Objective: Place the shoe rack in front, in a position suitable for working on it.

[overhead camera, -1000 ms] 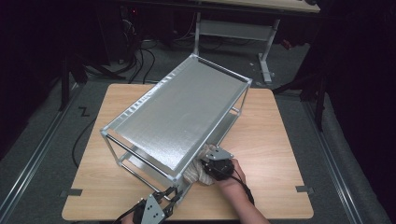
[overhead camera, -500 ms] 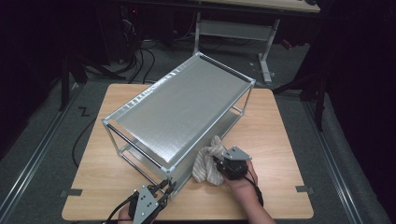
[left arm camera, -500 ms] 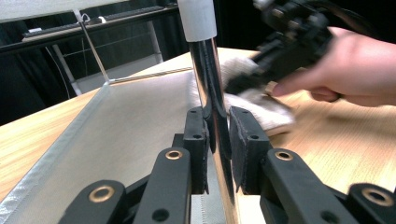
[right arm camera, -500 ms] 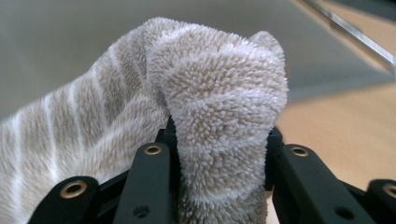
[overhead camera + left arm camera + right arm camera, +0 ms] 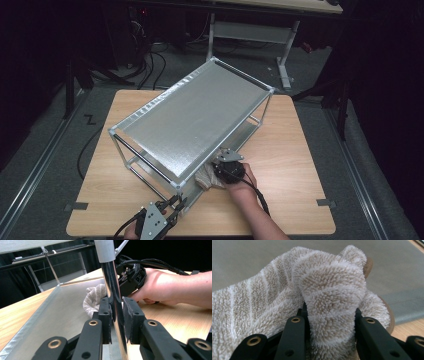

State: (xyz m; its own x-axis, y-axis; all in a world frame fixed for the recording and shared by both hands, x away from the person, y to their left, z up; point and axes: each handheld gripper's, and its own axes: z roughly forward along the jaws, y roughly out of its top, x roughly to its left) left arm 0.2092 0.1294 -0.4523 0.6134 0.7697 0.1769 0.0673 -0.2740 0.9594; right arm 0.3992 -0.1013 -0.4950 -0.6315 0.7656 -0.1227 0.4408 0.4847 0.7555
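While hand-held grippers [image 5: 176, 206] [image 5: 216, 172] clamp rack post [image 5: 113, 290] and towel [image 5: 312, 295], wooden table [image 5: 300, 145], dark room

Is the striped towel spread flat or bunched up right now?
Bunched up. The beige striped terry towel is gathered into a thick fold pinched between the right tongs, lying crumpled on the metal rack's lower shelf.

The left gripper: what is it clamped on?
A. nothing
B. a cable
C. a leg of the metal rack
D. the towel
C: in the left gripper view the left gripper has its pads on either side of the shiny rack leg, while the towel lies farther off on the lower shelf.
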